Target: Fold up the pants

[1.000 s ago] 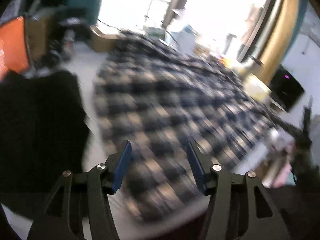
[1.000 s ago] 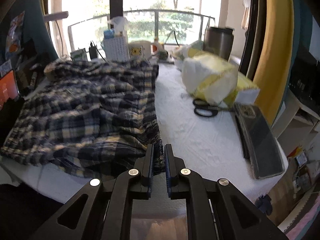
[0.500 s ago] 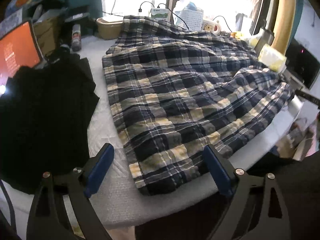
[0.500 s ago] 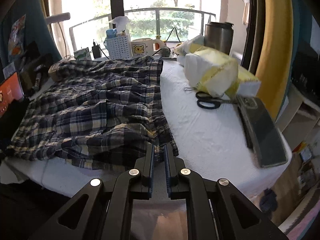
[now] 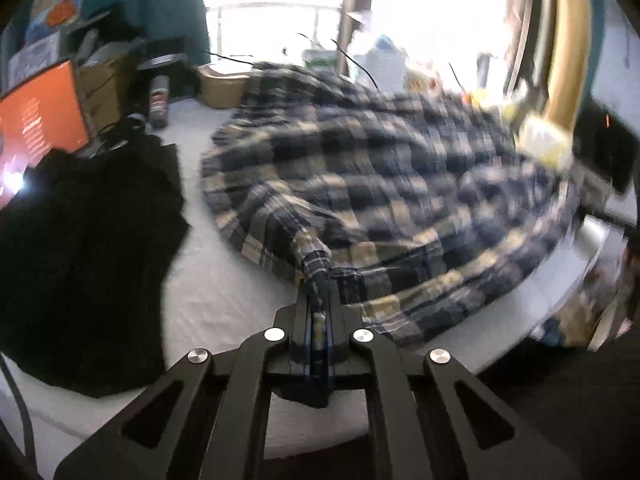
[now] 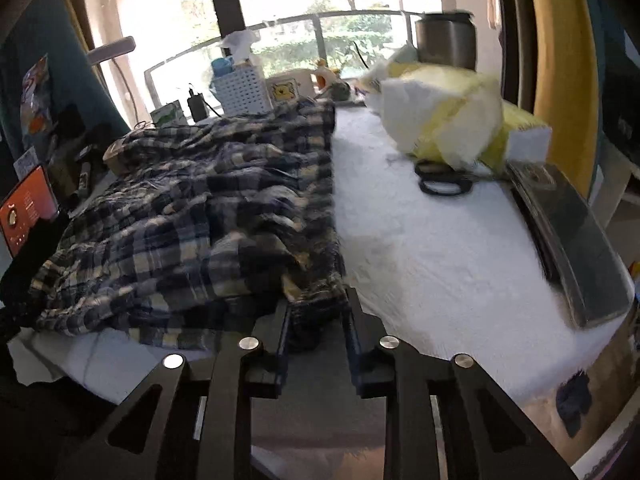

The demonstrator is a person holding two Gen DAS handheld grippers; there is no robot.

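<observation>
the left gripper (image 5: pixel 319 300) is clamped on the blurred plaid pants (image 5: pixel 380 184); the right gripper (image 6: pixel 316 312) is opening around their hem, its tips half hidden.

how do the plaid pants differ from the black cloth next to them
The navy-and-cream plaid pants are checked and rumpled; the plain black cloth is unpatterned and lies flatter. The pants' near hem is pinched in the left hand-held gripper, while nothing touches the black cloth. Both lie on the white-covered table.
</observation>
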